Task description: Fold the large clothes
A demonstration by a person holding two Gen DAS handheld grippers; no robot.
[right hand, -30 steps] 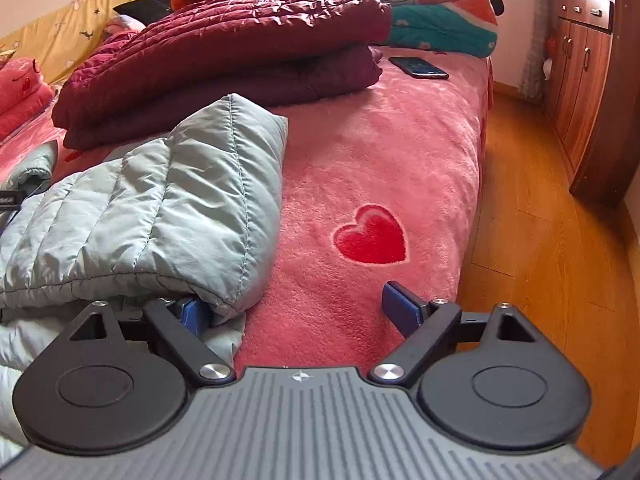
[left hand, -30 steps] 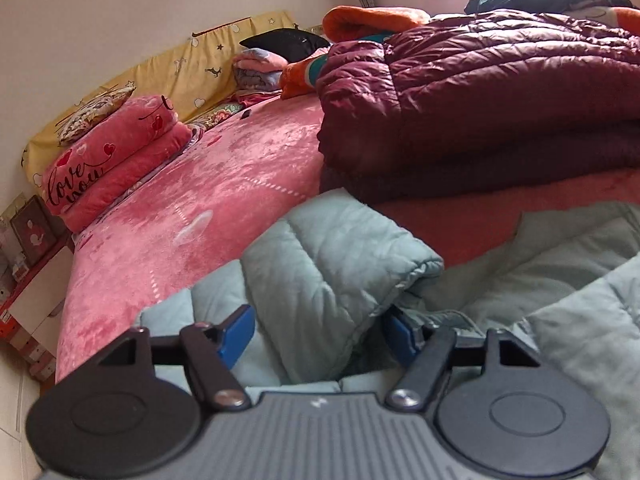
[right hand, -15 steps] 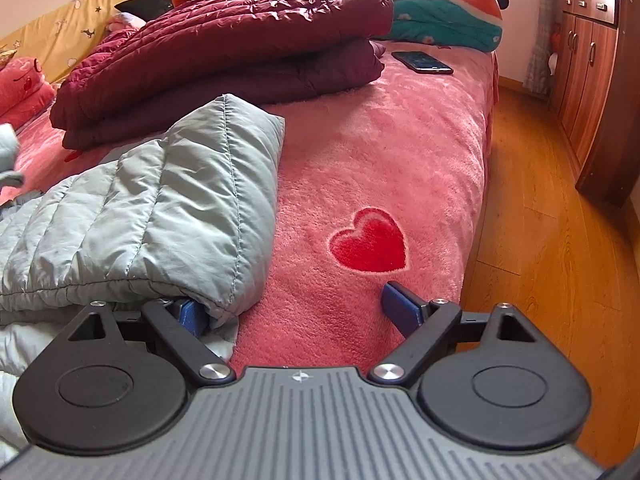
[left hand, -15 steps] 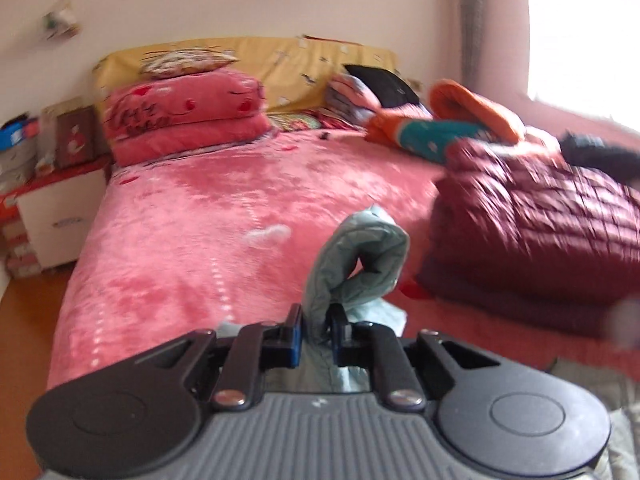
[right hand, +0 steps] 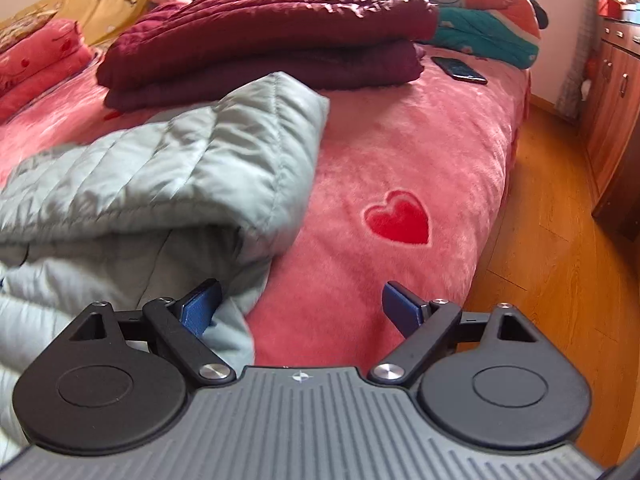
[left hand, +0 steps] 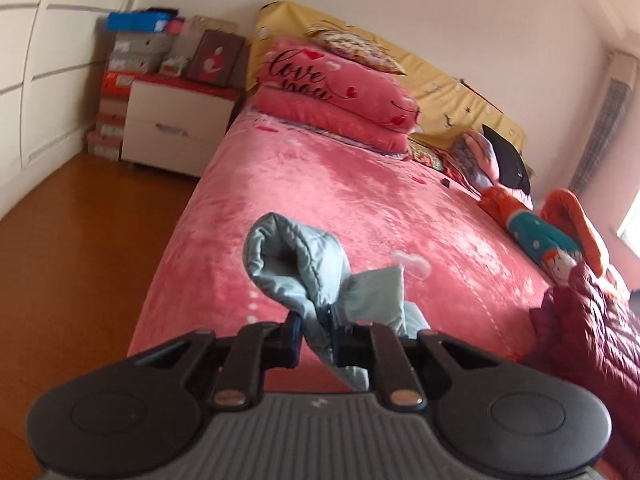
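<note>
the pale grey-green quilted jacket (right hand: 160, 184) is cut off by the left edge in the right wrist view. in the left wrist view, only a pinched fold of it is seen; the rest is hidden behind the gripper body. the folded maroon quilted coat (left hand: 584, 336) is blurred & cut off at the right edge. the stacked shoe boxes (left hand: 124, 60) are too blurred for labels to be read.

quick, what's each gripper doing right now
Left gripper: shut on the grey jacket, a fold of it pinched and lifted.
Right gripper: open, holding nothing, its left finger beside the jacket's edge.
</note>
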